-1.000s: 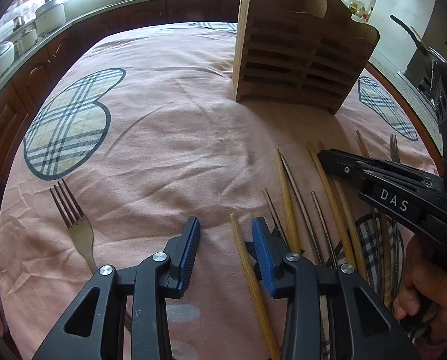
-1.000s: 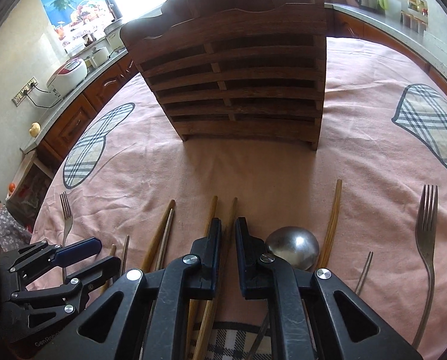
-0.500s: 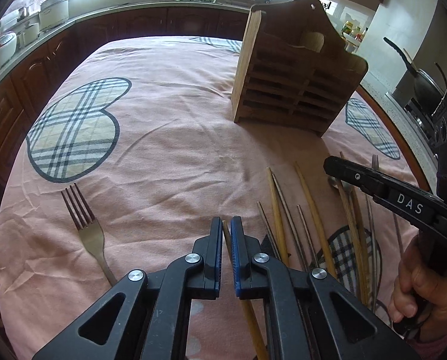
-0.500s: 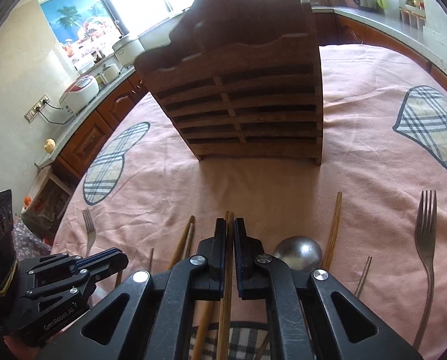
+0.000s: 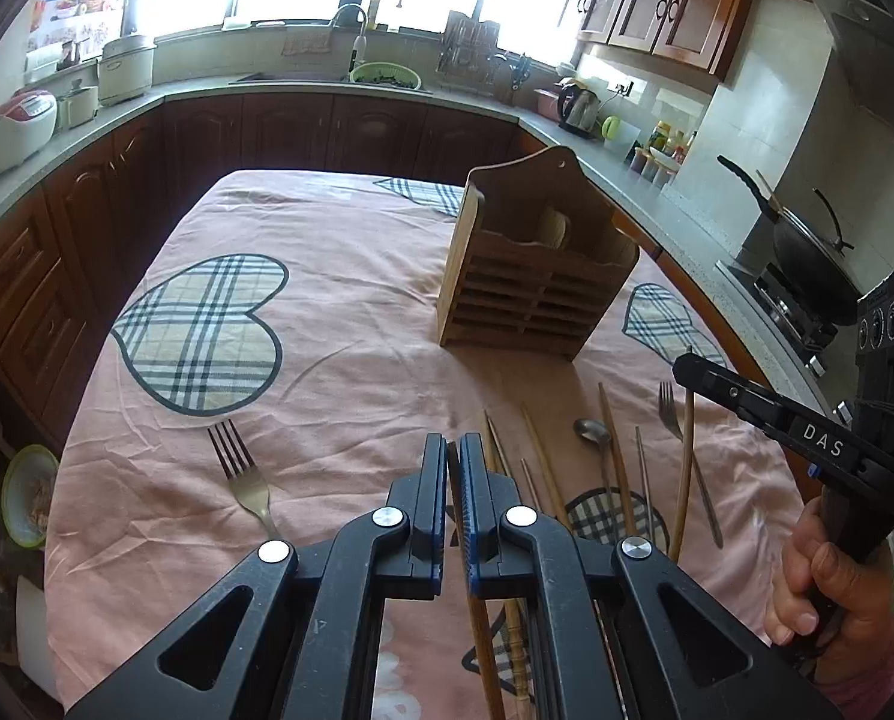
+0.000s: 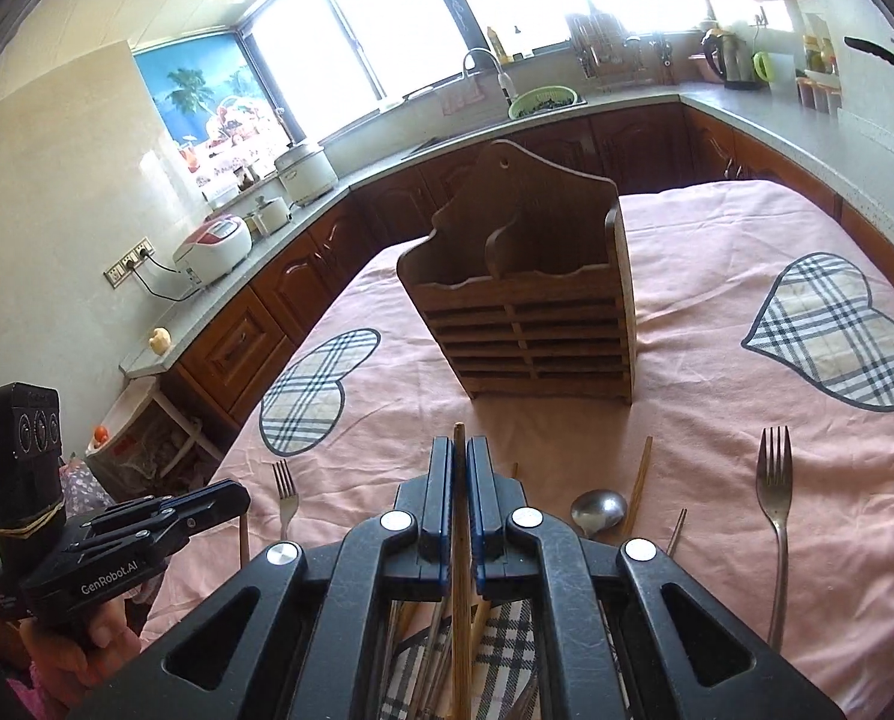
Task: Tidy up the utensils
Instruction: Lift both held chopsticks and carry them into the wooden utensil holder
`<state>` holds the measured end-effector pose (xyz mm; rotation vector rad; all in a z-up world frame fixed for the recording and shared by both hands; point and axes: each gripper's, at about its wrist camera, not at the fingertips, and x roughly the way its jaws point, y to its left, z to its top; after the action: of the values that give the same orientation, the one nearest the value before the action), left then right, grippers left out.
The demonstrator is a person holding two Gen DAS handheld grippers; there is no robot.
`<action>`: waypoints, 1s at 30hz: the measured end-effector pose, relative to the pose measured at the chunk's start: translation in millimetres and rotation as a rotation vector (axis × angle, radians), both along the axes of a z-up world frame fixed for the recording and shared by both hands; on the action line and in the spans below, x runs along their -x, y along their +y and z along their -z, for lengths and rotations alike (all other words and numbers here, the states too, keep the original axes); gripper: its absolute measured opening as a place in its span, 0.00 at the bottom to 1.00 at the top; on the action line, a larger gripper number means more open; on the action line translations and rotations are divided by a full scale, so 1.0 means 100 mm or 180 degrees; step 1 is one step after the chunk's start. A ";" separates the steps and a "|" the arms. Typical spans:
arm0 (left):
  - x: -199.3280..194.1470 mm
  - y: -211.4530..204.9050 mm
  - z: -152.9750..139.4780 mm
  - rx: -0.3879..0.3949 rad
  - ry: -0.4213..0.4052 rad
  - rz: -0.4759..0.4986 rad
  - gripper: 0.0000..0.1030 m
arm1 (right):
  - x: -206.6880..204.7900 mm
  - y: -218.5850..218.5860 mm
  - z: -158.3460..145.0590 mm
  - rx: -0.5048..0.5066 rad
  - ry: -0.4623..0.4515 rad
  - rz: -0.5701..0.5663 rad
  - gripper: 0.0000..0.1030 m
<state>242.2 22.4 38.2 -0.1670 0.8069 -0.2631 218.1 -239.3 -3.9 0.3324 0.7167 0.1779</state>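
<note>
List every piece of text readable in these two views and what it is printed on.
"DAS": white letters on the right tool's body.
"GenRobot.AI": on the left tool's body.
Labels on the rice cooker and the wall poster: too small to read.

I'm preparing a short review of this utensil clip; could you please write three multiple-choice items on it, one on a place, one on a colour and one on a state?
1. Where does the wooden holder stand?
A. on the tablecloth
B. on the counter
C. on the floor

2. What colour is the tablecloth's ground?
A. green
B. pink
C. white

3. What is the right gripper doing?
A. hanging open
B. shut on a fork
C. shut on a wooden chopstick

Answers:
1 A: its base rests on the cloth.
2 B: pink, with plaid hearts.
3 C: the stick runs between the closed jaws.
</note>
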 end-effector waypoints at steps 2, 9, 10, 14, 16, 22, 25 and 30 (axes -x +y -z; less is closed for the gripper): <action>0.09 0.02 -0.10 0.0018 -0.0074 0.0008 0.03 | 0.07 -0.01 -0.08 0.0008 -0.0067 0.0020 0.04; 0.33 0.12 -0.35 0.0071 -0.0287 -0.0019 0.03 | 0.27 -0.06 -0.35 0.0015 -0.0286 0.0078 0.04; 0.35 0.12 -0.37 0.0074 -0.0313 -0.0026 0.03 | 0.28 -0.06 -0.37 0.0018 -0.0307 0.0082 0.04; 0.42 0.16 -0.47 0.0096 -0.0435 -0.0057 0.02 | 0.34 -0.08 -0.47 0.0020 -0.0395 0.0107 0.04; 0.46 0.18 -0.52 0.0094 -0.0498 -0.0072 0.02 | 0.36 -0.09 -0.52 0.0031 -0.0438 0.0118 0.04; 0.48 0.17 -0.59 0.0097 -0.0600 -0.0083 0.02 | 0.41 -0.12 -0.64 0.0035 -0.0549 0.0141 0.04; 0.46 0.17 -0.62 0.0108 -0.0636 -0.0086 0.02 | 0.40 -0.13 -0.69 0.0040 -0.0598 0.0152 0.04; 0.41 0.17 -0.70 0.0138 -0.0718 -0.0079 0.02 | 0.37 -0.16 -0.75 0.0073 -0.0665 0.0173 0.04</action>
<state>201.1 39.5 108.1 -0.1844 0.5753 -0.2707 180.7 -255.0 71.5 0.3060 0.5025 0.1503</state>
